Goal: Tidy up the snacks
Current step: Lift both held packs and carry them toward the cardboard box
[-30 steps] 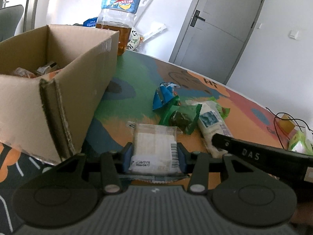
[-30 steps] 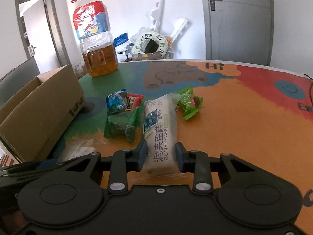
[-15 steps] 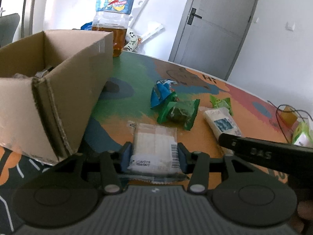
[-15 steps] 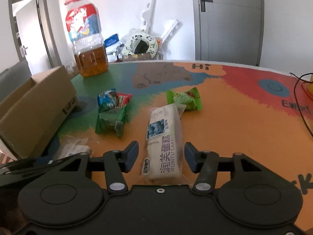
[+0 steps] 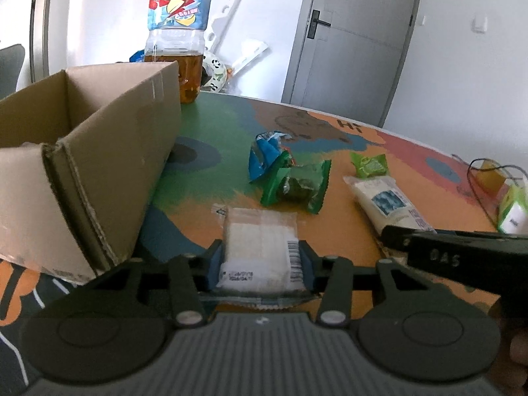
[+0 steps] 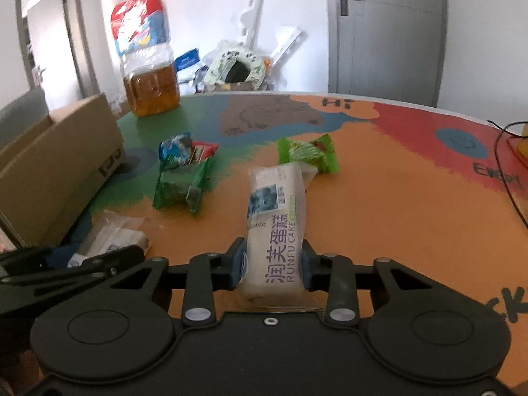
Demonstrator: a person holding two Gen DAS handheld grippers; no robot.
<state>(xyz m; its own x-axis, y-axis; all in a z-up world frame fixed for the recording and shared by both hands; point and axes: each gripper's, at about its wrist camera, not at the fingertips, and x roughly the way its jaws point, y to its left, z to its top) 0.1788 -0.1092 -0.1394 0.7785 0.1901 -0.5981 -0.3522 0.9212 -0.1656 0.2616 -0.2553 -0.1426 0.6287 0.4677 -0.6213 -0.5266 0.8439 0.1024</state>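
Now that its jaws have just closed again, the long cake pack (image 6: 275,231) is gripped by the right tool (image 6: 273,265); the clear packet (image 5: 260,250) is clamped by the left tool (image 5: 260,264), boxing judged next.

left claw (image 5: 260,265): black, blue pads | right claw (image 6: 272,269): black, silver screws

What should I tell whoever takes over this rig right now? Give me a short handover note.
Left tool: jaws have just been closing; shut on the clear wafer pack, low over the table beside the cardboard box.
Right tool: jaws have just been closing; shut on the Runfu cake pack.
Still loose on the table: blue packet, red packet, dark green packet, light green packet.
Done: both packs gripped.
Left: put both into the box, then the four loose packets.
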